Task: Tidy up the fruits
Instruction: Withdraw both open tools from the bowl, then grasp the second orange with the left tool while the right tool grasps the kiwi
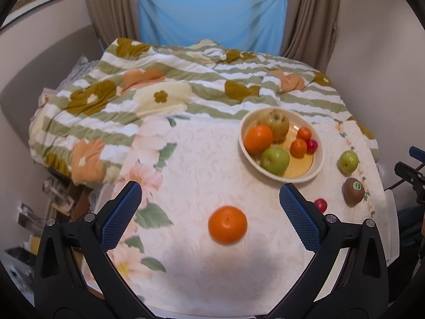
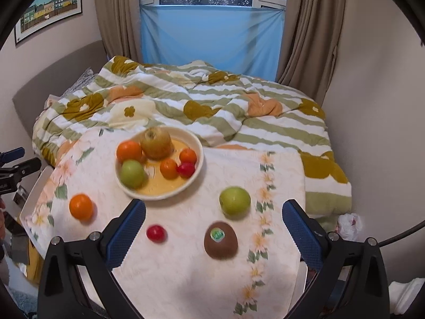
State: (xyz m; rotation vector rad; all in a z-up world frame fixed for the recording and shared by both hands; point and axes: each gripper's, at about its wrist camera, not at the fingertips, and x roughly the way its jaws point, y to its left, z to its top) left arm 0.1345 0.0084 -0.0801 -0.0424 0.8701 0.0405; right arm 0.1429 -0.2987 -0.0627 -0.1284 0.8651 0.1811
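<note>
Lying loose on the cloth, four fruits remain outside the bowl (image 2: 198,156): an orange (image 1: 227,224), a small red fruit (image 2: 156,233), a kiwi (image 2: 220,240) and a green apple (image 2: 234,201). The kiwi is the only one with a clear long axis; in the right wrist view it runs toward and away from the camera, slightly tilted, with its sticker facing up. That sticker is green and white, and its print is too small to read. The apple sits just beyond the kiwi, dimple turned upward. The orange lies well to the left of these, directly ahead of the left gripper (image 1: 209,195), whose blue-padded fingers are spread wide with nothing between them. The right gripper (image 2: 213,210) is likewise spread and empty, with the kiwi and the red fruit lying on the cloth ahead between its fingers.

Inside the cream, yellow-bottomed bowl sit a large brownish-yellow pear-like fruit with its calyx end up, a big orange, a green apple, two small oranges and a small red fruit.

The surface is a white embossed cloth (image 2: 186,279) with pink flowers and green leaves, laid at the foot of a bed. Behind it lies a rumpled quilt (image 1: 164,85) striped green and white with ochre and peach flowers. Farther back hang beige curtains (image 2: 310,26), a blue sheet (image 2: 209,34) across the lower window, and a framed picture (image 2: 50,5) of coloured houses on the left wall.
</note>
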